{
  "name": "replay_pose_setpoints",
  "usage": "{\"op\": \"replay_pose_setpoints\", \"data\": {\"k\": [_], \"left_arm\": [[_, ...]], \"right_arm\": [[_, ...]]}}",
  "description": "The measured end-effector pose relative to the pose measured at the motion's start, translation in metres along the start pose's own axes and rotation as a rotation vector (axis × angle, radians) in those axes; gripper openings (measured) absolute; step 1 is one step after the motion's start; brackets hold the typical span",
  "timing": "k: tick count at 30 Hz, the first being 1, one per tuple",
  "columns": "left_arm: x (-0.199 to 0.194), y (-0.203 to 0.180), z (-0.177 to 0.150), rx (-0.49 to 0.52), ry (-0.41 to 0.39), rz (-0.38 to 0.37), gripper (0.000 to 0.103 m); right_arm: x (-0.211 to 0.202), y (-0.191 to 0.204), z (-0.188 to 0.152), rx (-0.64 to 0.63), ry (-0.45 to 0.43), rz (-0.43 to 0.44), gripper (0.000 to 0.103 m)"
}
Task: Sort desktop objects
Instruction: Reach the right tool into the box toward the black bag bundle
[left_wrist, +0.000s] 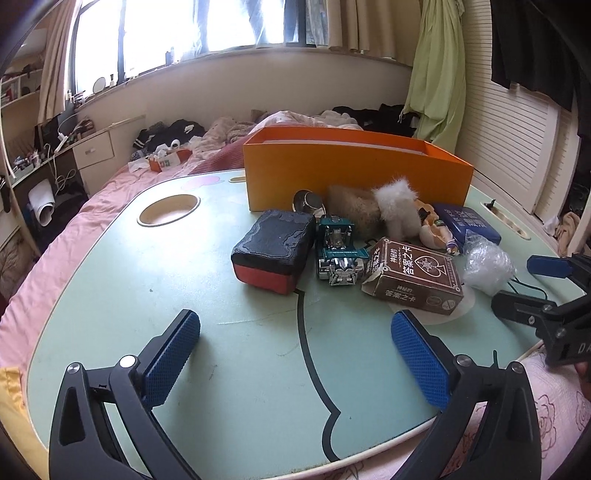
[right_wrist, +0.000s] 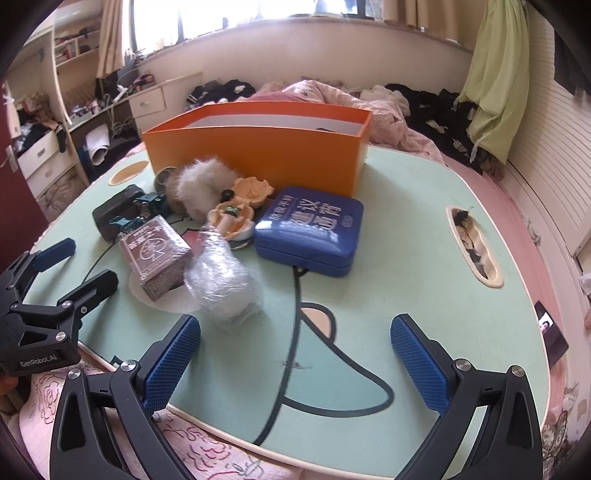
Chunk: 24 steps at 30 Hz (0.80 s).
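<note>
A mint-green lap table (left_wrist: 221, 369) (right_wrist: 424, 266) carries an open orange box (left_wrist: 354, 173) (right_wrist: 258, 155) at its far side. In front of the box lie a black and red pouch (left_wrist: 273, 247), a teal toy truck (left_wrist: 338, 254), a brown card box (left_wrist: 413, 277) (right_wrist: 155, 254), a fluffy white toy (left_wrist: 395, 206) (right_wrist: 207, 181), a peach figure (right_wrist: 236, 214), a blue tin (right_wrist: 310, 232) and a plastic-wrapped bundle (right_wrist: 221, 284). My left gripper (left_wrist: 295, 332) hangs open over bare table, short of the pouch. My right gripper (right_wrist: 295, 332) is open too, with the bundle just ahead of its left finger.
The table stands on a pink bed. A round cup hole (left_wrist: 168, 210) is at the table's far left, a slot (right_wrist: 474, 245) with small items at its right, and a phone (right_wrist: 552, 332) at the right edge. Rumpled bedding and clothes lie behind the box.
</note>
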<state>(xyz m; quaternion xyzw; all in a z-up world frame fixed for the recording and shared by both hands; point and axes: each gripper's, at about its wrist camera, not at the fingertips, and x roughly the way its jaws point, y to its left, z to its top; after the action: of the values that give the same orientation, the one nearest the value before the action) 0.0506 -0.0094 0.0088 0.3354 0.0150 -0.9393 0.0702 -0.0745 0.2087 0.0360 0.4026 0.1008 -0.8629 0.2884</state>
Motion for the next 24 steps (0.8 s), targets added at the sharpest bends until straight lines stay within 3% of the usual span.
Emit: {"op": "replay_pose_setpoints", "data": {"k": [4, 7, 10, 12, 15, 19, 24], "left_arm": [[0.004, 0.005, 0.0, -0.002, 0.0, 0.002, 0.103], [0.006, 0.006, 0.0, -0.003, -0.001, 0.006, 0.103], [0.007, 0.008, 0.0, -0.007, -0.005, 0.007, 0.103], [0.007, 0.01, 0.0, -0.019, -0.011, 0.02, 0.103], [0.007, 0.011, -0.001, -0.024, -0.016, 0.029, 0.103], [0.008, 0.012, -0.001, -0.023, -0.02, 0.028, 0.103], [0.009, 0.014, -0.001, -0.023, -0.025, 0.028, 0.103]], "right_arm": [[-0.01, -0.016, 0.011, 0.052, -0.02, 0.07, 0.103], [-0.027, -0.02, 0.034, 0.043, -0.086, 0.061, 0.1], [-0.038, -0.019, 0.068, 0.011, -0.124, 0.037, 0.083], [-0.038, -0.021, 0.097, -0.001, -0.122, 0.094, 0.062], [-0.024, -0.024, 0.144, -0.003, -0.064, 0.151, 0.042], [0.014, -0.025, 0.183, 0.016, 0.084, 0.149, 0.042], [0.069, -0.015, 0.199, -0.038, 0.259, 0.006, 0.042]]}}
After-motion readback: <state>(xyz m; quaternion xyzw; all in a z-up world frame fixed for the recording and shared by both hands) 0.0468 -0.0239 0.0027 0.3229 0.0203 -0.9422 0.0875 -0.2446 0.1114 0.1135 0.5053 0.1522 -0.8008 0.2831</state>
